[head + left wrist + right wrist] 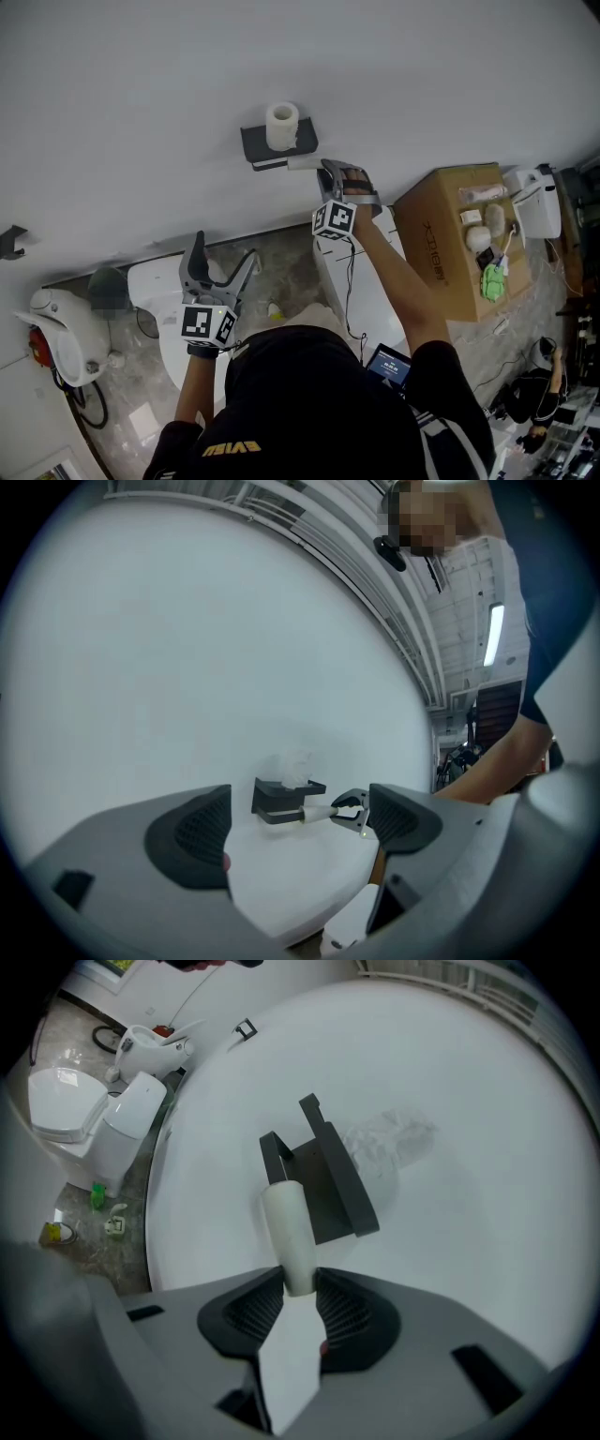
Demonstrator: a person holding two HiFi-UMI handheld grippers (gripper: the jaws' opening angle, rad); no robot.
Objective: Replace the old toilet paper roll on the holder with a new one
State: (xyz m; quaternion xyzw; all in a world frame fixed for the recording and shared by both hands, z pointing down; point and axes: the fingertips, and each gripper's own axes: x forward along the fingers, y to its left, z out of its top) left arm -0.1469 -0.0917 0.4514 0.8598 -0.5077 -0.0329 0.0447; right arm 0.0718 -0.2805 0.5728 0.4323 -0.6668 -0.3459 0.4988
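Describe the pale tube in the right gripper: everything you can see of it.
The tube is a plain off-white cylinder, cardboard by the look, bare of paper. The right gripper is shut on its near end, a pad on each side. Its far end meets the arm of the dark wall holder; whether it is threaded on that arm cannot be told.

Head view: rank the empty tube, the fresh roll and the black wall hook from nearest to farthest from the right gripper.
1. The empty tube, clamped in the jaws of the right gripper, beside the holder.
2. The fresh roll, upright on the holder's shelf, just beyond the tube.
3. The black wall hook, far off at the picture's left edge.
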